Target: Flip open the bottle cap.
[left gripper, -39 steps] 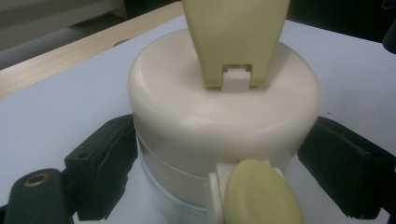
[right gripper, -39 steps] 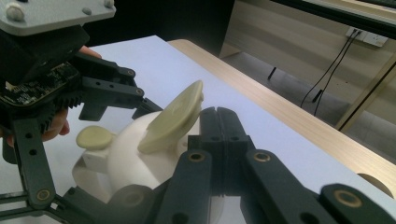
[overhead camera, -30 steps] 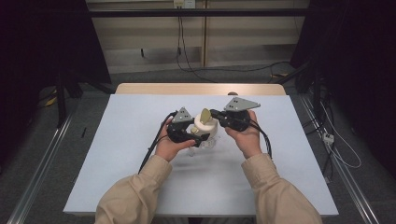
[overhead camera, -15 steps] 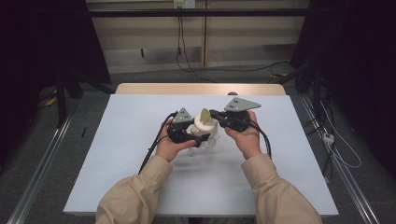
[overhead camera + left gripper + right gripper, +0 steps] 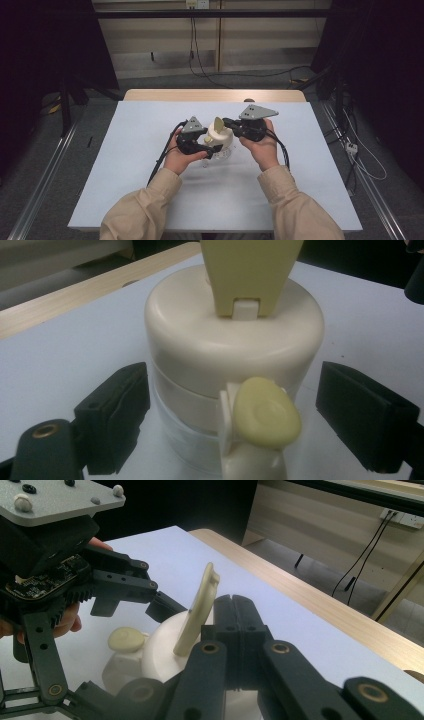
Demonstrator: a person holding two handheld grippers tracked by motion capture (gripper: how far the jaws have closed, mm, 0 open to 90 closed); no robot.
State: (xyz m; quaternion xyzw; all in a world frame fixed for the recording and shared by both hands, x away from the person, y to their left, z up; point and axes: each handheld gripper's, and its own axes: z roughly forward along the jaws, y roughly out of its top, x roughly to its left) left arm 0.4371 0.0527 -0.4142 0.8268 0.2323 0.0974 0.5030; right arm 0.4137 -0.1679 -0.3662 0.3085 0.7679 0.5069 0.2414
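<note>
A cream round container with a clear base stands at mid-table. A pale yellow flap rises upright from its lid. A yellowish oval knob sticks out of its side. My left gripper comes in from the left, its pads pressed on either side of the container. From the right, my right gripper is shut with nothing between its jaws. Its tips sit right beside the flap, above the lid.
The white tabletop stretches bare around the hands, with a wooden strip along its far edge. Both grippers' cables trail back across the table toward the person. Dark floor and loose cables lie beyond the table.
</note>
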